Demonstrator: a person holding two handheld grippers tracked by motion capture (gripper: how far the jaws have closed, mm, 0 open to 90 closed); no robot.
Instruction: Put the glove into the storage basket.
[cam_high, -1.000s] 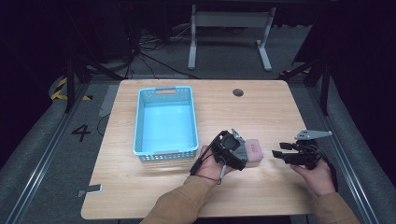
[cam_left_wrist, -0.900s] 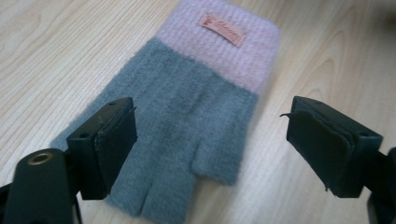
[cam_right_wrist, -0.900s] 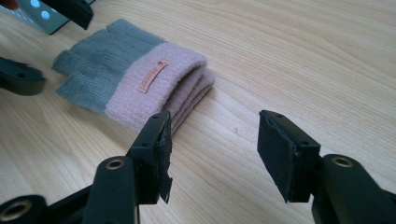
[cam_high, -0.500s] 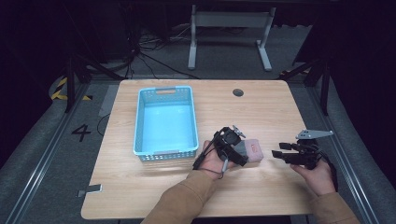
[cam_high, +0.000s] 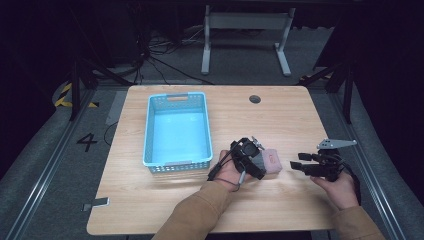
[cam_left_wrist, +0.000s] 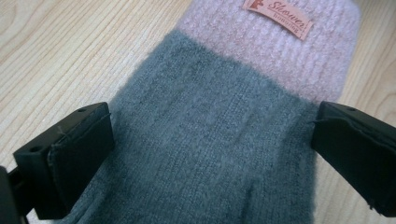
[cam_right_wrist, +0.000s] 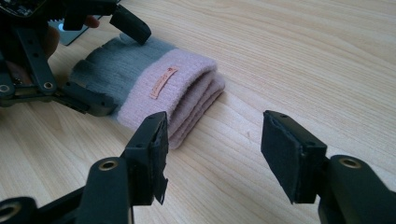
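1. Two grippers sit near a folded grey-and-pink glove (cam_high: 268, 163), which lies on the wooden table (cam_high: 280, 120) just right of the blue basket (cam_high: 176, 129).
2. Left gripper (cam_high: 260, 162): its jaws have just been opening and now stand wide either side of the glove's grey part, pads not pressing it.
3. Right gripper (cam_high: 299, 163): jaws spread with nothing between them, right of the glove, apart from it.

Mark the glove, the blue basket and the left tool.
glove (cam_left_wrist: 210, 154): left gripper view, grey knit body.
blue basket (cam_high: 148, 135): high view, left rim.
left tool (cam_left_wrist: 205, 144): left gripper view, midway between its open tips.
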